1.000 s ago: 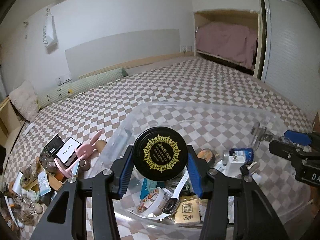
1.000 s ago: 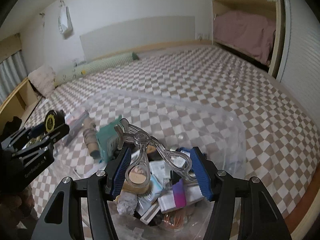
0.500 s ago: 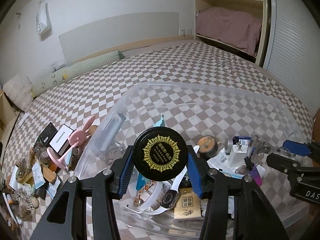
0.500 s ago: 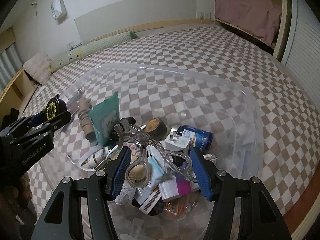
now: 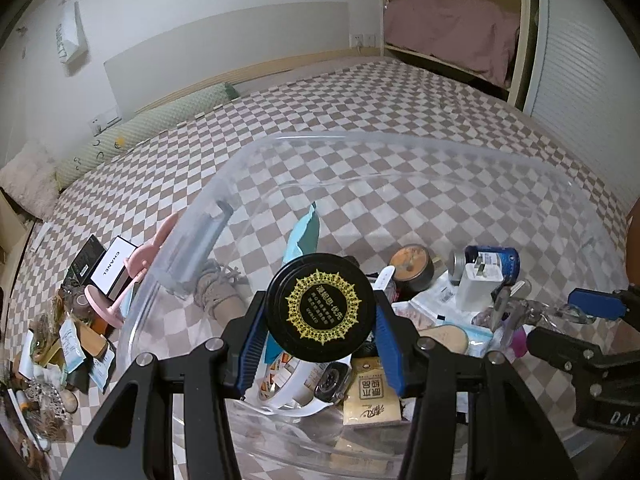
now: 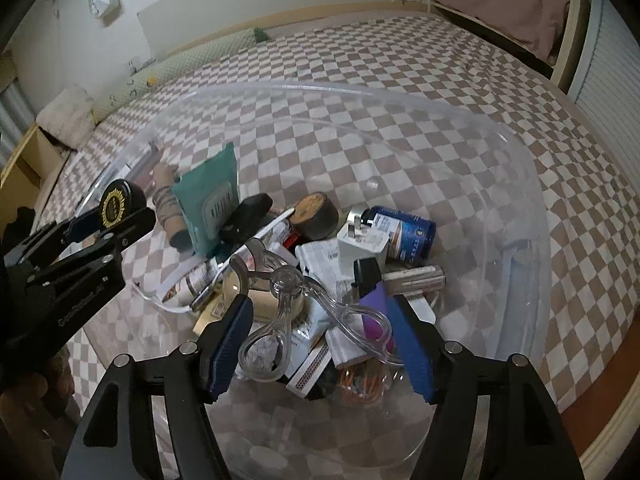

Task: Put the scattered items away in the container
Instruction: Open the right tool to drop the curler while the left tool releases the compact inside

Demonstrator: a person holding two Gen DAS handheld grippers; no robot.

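container (image 6: 520, 184): clear glossy plastic, smooth, see-through walls. round jar lid (image 5: 321, 309): black, satin sheen, gold print on top. eyelash curler (image 6: 316, 316): transparent plastic handles, shiny metal head. gripper pads (image 6: 230, 346): blue ribbed rubbery look; gripper frames matt black, silver bolts. bedspread (image 5: 400, 120): checked cloth, soft matt. charger plug (image 6: 362, 246): white smooth plastic. small can (image 6: 404, 234): glossy blue label, metal end. bunny stand (image 5: 132, 276): pink matt plastic.

Home bedroom — checkered bed (image 5: 400, 120), long green bolster (image 5: 144, 132), pink bedding (image 5: 452, 28) in alcove
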